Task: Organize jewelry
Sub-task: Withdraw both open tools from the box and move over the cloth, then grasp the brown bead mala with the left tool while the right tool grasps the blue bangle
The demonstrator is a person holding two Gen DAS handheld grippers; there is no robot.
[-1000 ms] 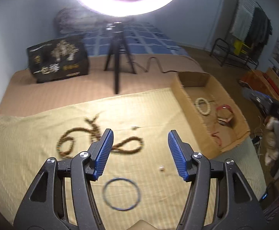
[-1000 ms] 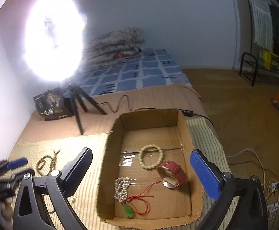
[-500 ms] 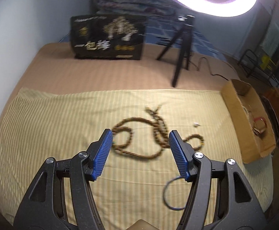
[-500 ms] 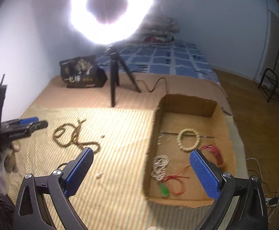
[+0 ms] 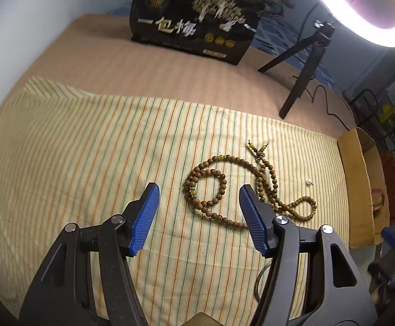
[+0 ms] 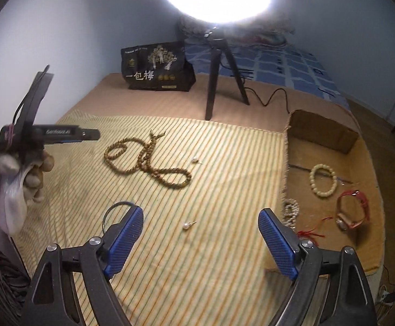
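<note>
A long brown bead necklace (image 5: 219, 187) lies looped on the striped cloth (image 5: 88, 163). My left gripper (image 5: 198, 214) hovers open just in front of its round loop, with nothing between the pads. In the right wrist view a pearl earring (image 6: 187, 226) lies on the cloth between the fingers of my right gripper (image 6: 201, 241); its jaws are closing and the pads do not touch the earring. A second pearl (image 6: 195, 159) sits near the necklace (image 6: 148, 160). A dark ring (image 6: 116, 209) is half hidden behind the right gripper's left finger.
A cardboard box (image 6: 322, 133) on the right holds a cream bead bracelet (image 6: 322, 179), a red watch (image 6: 352, 213), white beads and a red cord. A tripod (image 6: 213, 81) with a ring light and a black bag (image 6: 156, 68) stand behind. A gloved hand (image 6: 15, 179) holds the left gripper.
Both views have swung left. My left gripper went from over the dark ring to the bead necklace. My right gripper left the box for the cloth, and its jaws narrowed.
</note>
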